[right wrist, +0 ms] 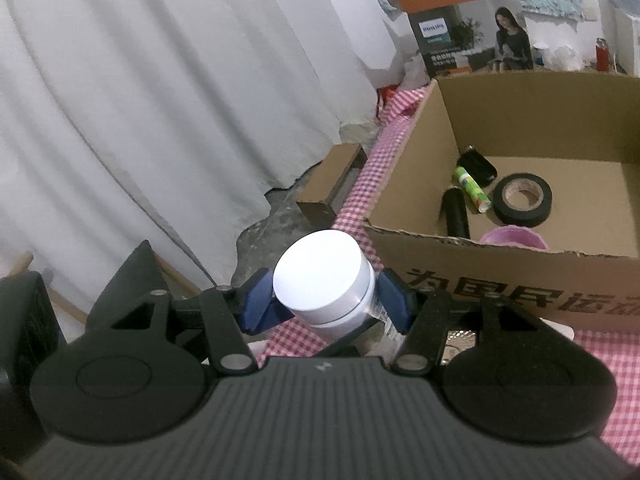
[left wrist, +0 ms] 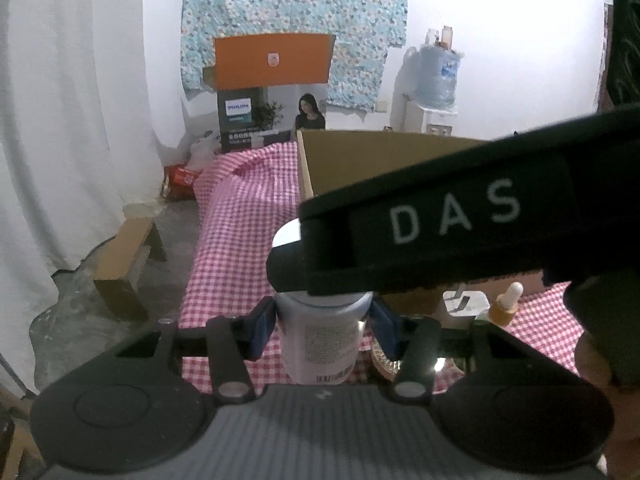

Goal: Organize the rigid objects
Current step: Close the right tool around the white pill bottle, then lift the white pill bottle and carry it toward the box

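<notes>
A white bottle with a wide white cap (right wrist: 324, 280) and a printed label (left wrist: 320, 340) is held above the checked tablecloth by both grippers. My left gripper (left wrist: 322, 330) is shut on the bottle's body, its blue pads (left wrist: 262, 328) pressing both sides. My right gripper (right wrist: 325, 304) is shut on the same bottle just under the cap. In the left wrist view the right gripper's black body (left wrist: 440, 220) crosses over the bottle and hides most of the cap. An open cardboard box (right wrist: 500, 276) stands just right of the bottle.
The box holds a black tape roll (right wrist: 522, 200), a green tube (right wrist: 472, 188), two black cylinders (right wrist: 456, 212) and a pink item (right wrist: 512, 236). A dropper bottle (left wrist: 506, 304) and a white plug (left wrist: 466, 304) lie near the box. The table edge (left wrist: 200, 248) drops to the floor on the left.
</notes>
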`<action>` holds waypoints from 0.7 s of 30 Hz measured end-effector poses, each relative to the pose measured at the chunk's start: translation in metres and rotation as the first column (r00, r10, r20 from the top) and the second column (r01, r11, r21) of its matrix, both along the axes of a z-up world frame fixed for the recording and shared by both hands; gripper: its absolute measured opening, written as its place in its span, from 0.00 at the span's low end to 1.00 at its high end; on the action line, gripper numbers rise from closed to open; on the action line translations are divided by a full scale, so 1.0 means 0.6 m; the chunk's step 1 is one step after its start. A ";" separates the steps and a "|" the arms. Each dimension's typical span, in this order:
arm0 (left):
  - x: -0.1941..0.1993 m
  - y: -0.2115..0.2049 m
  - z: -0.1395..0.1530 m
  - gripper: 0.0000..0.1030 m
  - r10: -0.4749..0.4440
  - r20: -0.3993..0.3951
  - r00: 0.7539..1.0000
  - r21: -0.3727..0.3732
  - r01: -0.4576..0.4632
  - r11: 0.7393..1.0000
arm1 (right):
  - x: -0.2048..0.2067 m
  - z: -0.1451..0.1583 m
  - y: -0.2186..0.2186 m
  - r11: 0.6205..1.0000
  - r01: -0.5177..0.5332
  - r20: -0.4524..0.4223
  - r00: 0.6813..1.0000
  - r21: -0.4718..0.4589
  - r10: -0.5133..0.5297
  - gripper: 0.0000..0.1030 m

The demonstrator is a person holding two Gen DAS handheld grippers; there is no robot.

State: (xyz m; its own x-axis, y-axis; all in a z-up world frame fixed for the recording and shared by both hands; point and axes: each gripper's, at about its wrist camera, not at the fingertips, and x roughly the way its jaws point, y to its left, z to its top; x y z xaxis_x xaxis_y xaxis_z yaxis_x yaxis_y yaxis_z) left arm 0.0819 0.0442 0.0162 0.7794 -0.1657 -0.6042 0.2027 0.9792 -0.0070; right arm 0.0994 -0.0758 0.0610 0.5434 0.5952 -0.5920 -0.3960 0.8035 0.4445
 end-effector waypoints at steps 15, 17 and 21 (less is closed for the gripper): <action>-0.065 -0.001 0.066 0.52 0.034 0.136 0.990 0.028 -0.038 0.999 | -0.067 0.088 0.005 0.999 -0.042 0.135 0.990 0.034 0.037 0.56; -0.075 -0.004 0.079 0.52 0.031 0.163 0.986 0.033 -0.037 0.999 | -0.075 0.104 0.004 0.998 -0.045 0.161 0.986 0.038 0.038 0.56; -0.083 -0.014 0.108 0.52 0.018 0.207 0.978 0.044 -0.027 0.999 | -0.087 0.140 -0.008 0.998 -0.045 0.209 0.977 0.053 0.033 0.56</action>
